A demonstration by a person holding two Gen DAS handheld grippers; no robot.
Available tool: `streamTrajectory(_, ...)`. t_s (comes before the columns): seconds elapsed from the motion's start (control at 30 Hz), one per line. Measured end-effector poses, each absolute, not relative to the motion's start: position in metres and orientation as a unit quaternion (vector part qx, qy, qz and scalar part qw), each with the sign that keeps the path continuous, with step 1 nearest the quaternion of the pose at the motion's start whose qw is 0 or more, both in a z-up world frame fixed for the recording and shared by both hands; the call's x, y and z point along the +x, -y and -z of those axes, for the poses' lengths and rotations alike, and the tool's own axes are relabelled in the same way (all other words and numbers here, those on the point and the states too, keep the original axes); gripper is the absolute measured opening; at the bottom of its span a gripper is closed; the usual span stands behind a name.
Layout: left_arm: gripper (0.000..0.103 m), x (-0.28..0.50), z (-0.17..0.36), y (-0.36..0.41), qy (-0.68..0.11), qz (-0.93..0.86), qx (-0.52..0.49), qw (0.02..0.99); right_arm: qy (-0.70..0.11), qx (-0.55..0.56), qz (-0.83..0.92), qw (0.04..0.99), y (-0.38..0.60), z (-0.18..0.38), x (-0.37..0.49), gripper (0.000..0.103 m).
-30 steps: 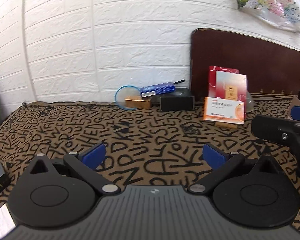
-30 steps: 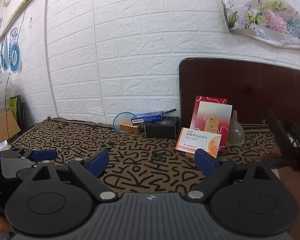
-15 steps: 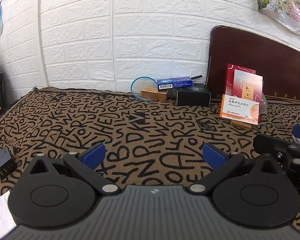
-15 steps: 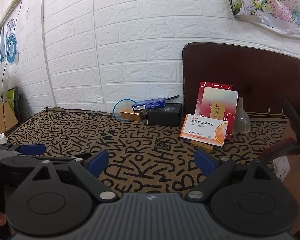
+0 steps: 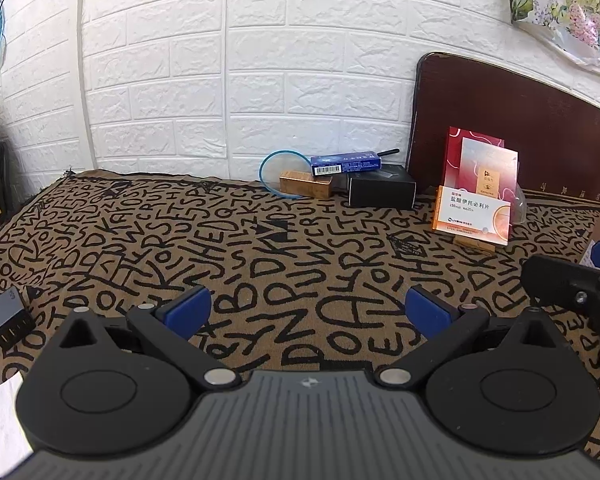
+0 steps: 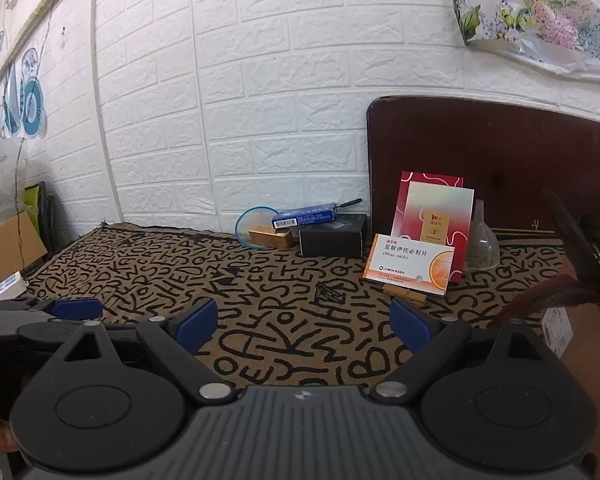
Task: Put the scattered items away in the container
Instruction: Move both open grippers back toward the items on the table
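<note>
We've got both wrist cams low over the lettered cloth (image 5: 260, 240), facing the brick wall (image 6: 260, 100), left cam left of right, sharing the far box cluster around the black box (image 5: 381, 192) (image 6: 333, 236).

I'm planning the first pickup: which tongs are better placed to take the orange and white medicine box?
Probably the right tongs: open and empty, with the orange and white medicine box just ahead, slightly right. From the left tongs, also open, it sits farther off to the right.
</note>
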State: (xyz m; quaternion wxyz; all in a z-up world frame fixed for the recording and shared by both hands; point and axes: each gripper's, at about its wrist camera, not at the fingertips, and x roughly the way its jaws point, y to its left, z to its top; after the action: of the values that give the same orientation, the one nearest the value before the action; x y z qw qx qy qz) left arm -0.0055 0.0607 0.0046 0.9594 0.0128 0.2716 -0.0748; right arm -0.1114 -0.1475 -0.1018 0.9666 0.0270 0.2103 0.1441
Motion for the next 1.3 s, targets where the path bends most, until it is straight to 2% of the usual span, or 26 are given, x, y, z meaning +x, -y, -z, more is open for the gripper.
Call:
streamTrajectory(0.07,0.103,-0.008,-0.006,-0.059,-0.27,0.08,0.013,0.959,-0.204,0.031,-0.144,0.968,0.151,0.099,-0.12,0.096)
streamTrajectory(0.1,0.103,-0.01,-0.007,-0.058,-0.27,0.083,0.013,0.959,-0.203,0.034,-0.142,0.968,0.153,0.098,-0.124,0.102)
streamTrajectory(0.13,0.103,-0.012,-0.008,-0.056,-0.268,0.086,0.014,0.959,-0.198,0.037,-0.139,0.97,0.155,0.097,-0.128,0.103)
streamTrajectory(0.8,0.103,-0.033,-0.011,-0.036,-0.265,0.115,0.012,0.957,-0.195,0.03,-0.133,0.971,0.171,0.096,-0.158,0.103)
streamTrajectory(1.3,0.103,-0.024,-0.004,-0.041,-0.275,0.103,0.007,0.956,-0.205,0.023,-0.143,0.968,0.158,0.105,-0.14,0.103)
